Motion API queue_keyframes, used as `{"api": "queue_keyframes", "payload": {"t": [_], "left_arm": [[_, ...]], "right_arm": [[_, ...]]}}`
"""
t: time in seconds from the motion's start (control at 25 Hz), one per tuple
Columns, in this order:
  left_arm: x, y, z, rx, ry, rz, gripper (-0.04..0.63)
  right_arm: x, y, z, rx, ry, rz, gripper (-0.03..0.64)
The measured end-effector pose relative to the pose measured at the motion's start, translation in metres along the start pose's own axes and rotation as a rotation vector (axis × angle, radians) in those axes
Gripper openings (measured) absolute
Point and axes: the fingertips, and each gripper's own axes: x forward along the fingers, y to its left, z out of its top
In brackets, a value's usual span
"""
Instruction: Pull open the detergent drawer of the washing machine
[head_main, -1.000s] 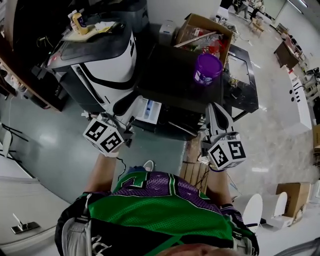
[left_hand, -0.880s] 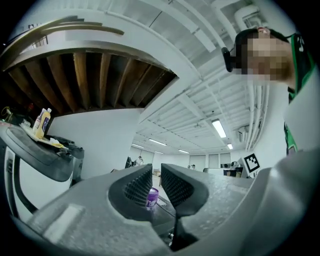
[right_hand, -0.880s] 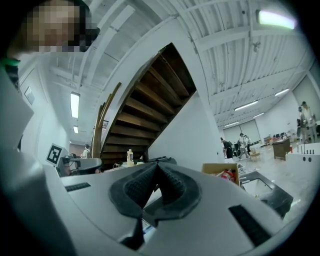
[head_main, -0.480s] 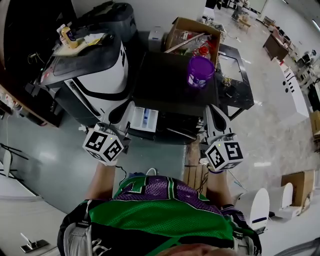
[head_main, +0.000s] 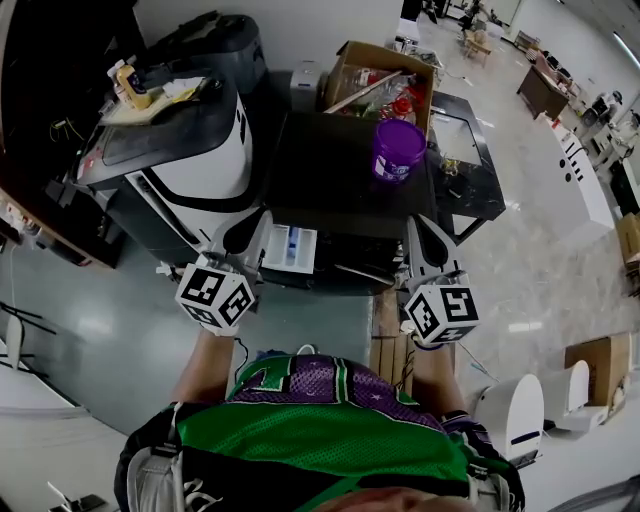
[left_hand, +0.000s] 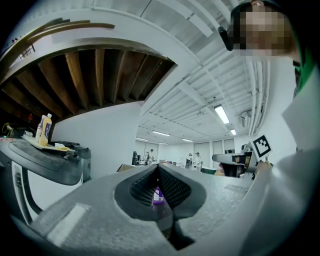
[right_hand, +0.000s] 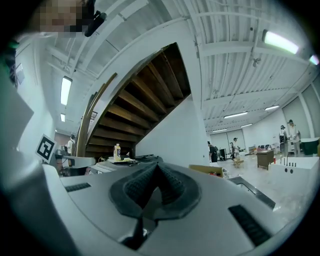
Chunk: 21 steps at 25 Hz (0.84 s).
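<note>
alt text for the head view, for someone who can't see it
Seen from above, a person in green and purple points the shut left gripper and shut right gripper at a dark washing machine, whose white detergent drawer stands pulled out beside the left gripper. A purple tub sits on the machine's top.

A purple round plastic tub (head_main: 397, 150) is standing on the black flat top of the washing machine (head_main: 318, 165), near its far right corner.

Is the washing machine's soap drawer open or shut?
Open: the detergent drawer juts out of the washing machine, its white and blue inside showing.
</note>
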Motion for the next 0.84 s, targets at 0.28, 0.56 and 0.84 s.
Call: {"api": "queue_keyframes", "payload": {"t": [0.28,0.56,0.84], "left_arm": [[-0.0014,-0.0047,-0.005,-0.002,0.013,-0.017,0.015],[-0.0025,-0.0062,-0.0043,0.013,0.016,-0.008,0.015],[-0.0055,-0.0049,-0.0099,0.018,0.028,-0.005,0.015]], "right_arm": [[0.0012,0.0047,0.0011,0.011,-0.01,0.013,0.0],[-0.0016,0.0039,0.0015,0.015,-0.014,0.014,0.0],[-0.0017,0.0068,-0.0018,0.023,-0.008,0.011,0.0]]}}
